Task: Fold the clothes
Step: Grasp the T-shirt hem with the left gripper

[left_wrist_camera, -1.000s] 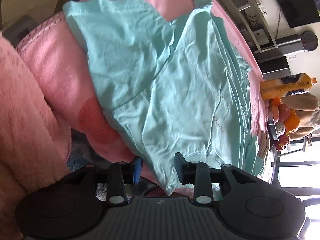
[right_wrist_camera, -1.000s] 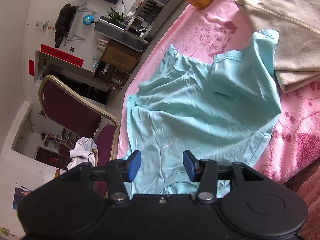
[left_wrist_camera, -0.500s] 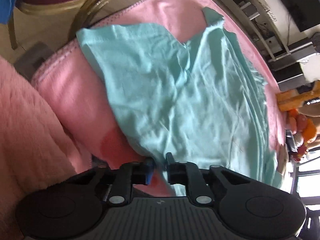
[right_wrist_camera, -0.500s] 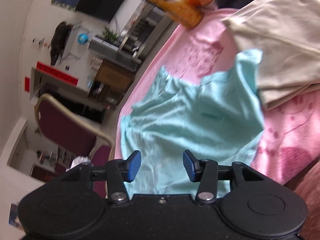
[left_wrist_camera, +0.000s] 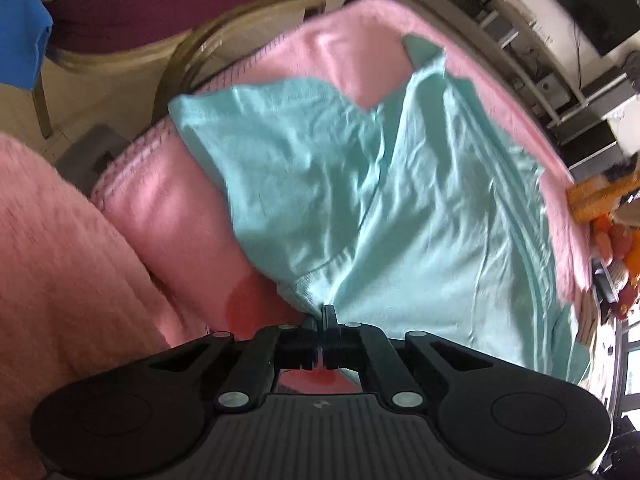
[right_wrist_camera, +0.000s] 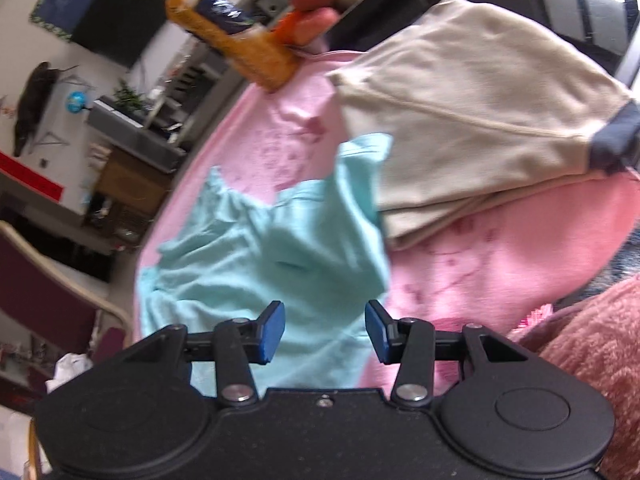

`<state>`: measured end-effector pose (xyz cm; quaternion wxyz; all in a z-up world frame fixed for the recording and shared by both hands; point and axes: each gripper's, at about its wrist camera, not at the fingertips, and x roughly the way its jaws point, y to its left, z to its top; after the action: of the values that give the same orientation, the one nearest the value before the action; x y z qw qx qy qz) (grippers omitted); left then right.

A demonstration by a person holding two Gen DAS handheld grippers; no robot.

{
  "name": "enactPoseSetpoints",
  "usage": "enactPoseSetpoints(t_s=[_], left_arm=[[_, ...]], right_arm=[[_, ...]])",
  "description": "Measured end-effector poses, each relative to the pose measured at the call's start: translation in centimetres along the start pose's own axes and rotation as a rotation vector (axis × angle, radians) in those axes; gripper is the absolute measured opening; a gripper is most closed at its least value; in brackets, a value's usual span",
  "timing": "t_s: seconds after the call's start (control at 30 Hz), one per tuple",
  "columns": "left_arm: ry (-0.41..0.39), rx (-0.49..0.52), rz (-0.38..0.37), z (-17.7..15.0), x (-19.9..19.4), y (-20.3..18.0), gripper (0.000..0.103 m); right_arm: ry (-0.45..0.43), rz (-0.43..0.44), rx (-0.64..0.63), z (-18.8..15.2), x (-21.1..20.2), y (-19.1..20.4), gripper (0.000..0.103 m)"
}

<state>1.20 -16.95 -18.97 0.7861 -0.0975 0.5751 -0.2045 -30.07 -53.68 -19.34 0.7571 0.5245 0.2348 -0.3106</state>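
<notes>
Pink blanket (left_wrist_camera: 168, 216): covers the worktop in front of you.
Beige garment (right_wrist_camera: 480, 120): lies folded at the far right.
Teal shirt (left_wrist_camera: 400, 208): sprawls rumpled and unfolded mid-blanket; folding remains.
Your left tool (left_wrist_camera: 323, 322): clenched on the shirt's near edge.
Your right tool (right_wrist_camera: 325, 330): released, hovering above the shirt.

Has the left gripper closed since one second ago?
Yes. The left gripper, open before, is now shut on the near edge of the teal shirt over the pink blanket.

Maroon chair (left_wrist_camera: 168, 4), metal shelving (left_wrist_camera: 532, 60), white wall (right_wrist_camera: 100, 68)
</notes>
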Motion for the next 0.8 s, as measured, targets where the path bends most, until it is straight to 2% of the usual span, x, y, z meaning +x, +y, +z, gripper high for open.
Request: enactPoseSetpoints(t_s=[0.17,0.27,0.4,0.57,0.7,0.8], left_arm=[[-0.001,0.013,-0.001,0.1,0.4,0.0,0.001],[-0.004,0.009,-0.005,0.0,0.4,0.0,0.001],[0.001,0.027,0.002,0.1,0.6,-0.3,0.002],[0.007,0.049,0.010,0.2,0.8,-0.6,0.003],[0.016,0.021,0.000,0.4,0.9,-0.1,0.005],[0.021,0.006,-0.012,0.6,1.0,0.0,0.005]], right_arm=[[0.035,-0.083,-0.008,0.0,1.0,-0.2,0.038],[0.073,-0.071,0.017,0.0,1.8,-0.4,0.038],[0.136,-0.015,0.044,-0.3,2.3,-0.6,0.038],[0.129,0.013,0.074,-0.4,2.8,-0.9,0.037],[0.117,0.032,0.099,-0.5,3.2,-1.2,0.036],[0.121,0.049,0.121,-0.7,3.4,-1.3,0.032]])
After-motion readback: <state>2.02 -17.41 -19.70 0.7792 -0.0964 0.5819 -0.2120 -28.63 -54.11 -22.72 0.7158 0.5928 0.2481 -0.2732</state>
